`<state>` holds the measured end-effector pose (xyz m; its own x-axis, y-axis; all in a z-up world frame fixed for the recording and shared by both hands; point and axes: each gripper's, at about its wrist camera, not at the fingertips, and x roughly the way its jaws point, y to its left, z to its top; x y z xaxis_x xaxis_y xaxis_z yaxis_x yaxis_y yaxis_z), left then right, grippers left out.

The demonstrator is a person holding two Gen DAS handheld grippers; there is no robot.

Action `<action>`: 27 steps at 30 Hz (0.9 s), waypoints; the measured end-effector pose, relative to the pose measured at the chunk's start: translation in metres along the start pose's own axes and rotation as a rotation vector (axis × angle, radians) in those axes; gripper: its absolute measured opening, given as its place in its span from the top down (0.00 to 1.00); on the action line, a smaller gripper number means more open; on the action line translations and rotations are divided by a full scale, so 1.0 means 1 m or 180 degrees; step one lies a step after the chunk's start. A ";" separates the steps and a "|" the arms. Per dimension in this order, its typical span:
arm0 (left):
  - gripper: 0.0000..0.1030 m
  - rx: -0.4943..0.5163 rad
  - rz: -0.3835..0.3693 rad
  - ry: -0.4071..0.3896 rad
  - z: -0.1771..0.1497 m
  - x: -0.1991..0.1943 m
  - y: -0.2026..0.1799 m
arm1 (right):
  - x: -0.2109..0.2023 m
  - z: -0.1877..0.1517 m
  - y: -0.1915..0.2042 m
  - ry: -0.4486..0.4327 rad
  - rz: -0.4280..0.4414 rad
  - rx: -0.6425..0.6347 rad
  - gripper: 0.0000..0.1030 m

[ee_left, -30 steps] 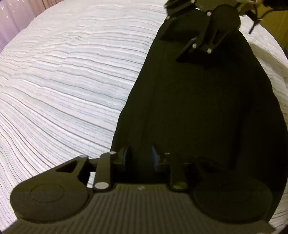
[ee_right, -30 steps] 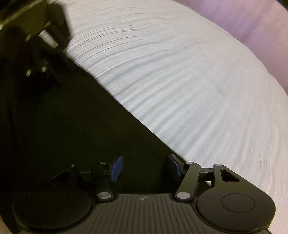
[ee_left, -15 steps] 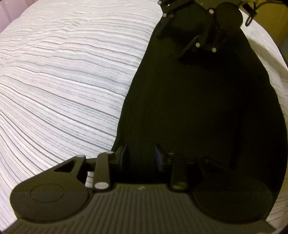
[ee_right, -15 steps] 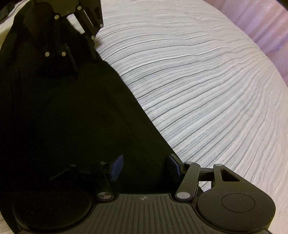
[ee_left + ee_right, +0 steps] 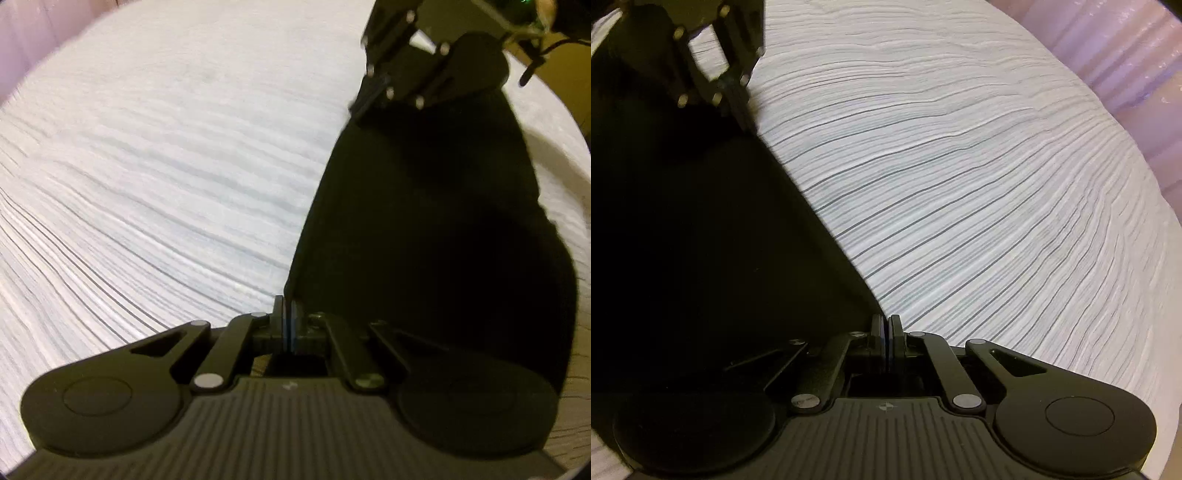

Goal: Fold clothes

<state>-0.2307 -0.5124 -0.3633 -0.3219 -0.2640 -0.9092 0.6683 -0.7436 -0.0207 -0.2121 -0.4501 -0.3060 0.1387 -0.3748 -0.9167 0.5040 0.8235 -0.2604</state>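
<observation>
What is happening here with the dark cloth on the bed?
A person holds a claw in each hand and is folding a black garment that lies on a white striped bedsheet. The left claw and the right claw have both just closed, each at one corner of the garment's near edge, and each seems to pinch the cloth. The fold itself is not yet made.

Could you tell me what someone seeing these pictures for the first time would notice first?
A large black garment lies on a white sheet with thin dark stripes and fills one side of each view. The left gripper and right gripper have just closed, each at an edge of the garment, fingers pressed together. Pink curtains hang behind the bed.
</observation>
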 end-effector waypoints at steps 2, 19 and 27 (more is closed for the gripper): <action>0.96 -0.0034 0.0035 0.0014 -0.003 0.006 -0.001 | 0.013 -0.001 0.000 0.0053 0.0003 0.0155 1.00; 0.62 0.0919 -0.0246 -0.0202 -0.043 -0.077 -0.134 | -0.114 -0.164 0.159 -0.0758 0.0074 0.4179 0.38; 0.84 0.2129 -0.0077 -0.0156 -0.059 -0.030 -0.239 | -0.079 -0.200 0.206 -0.1465 0.0760 0.5422 0.39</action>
<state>-0.3414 -0.2907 -0.3558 -0.3723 -0.2583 -0.8915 0.1061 -0.9660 0.2356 -0.2895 -0.1652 -0.3477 0.3877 -0.6482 -0.6554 0.6380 -0.3245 0.6984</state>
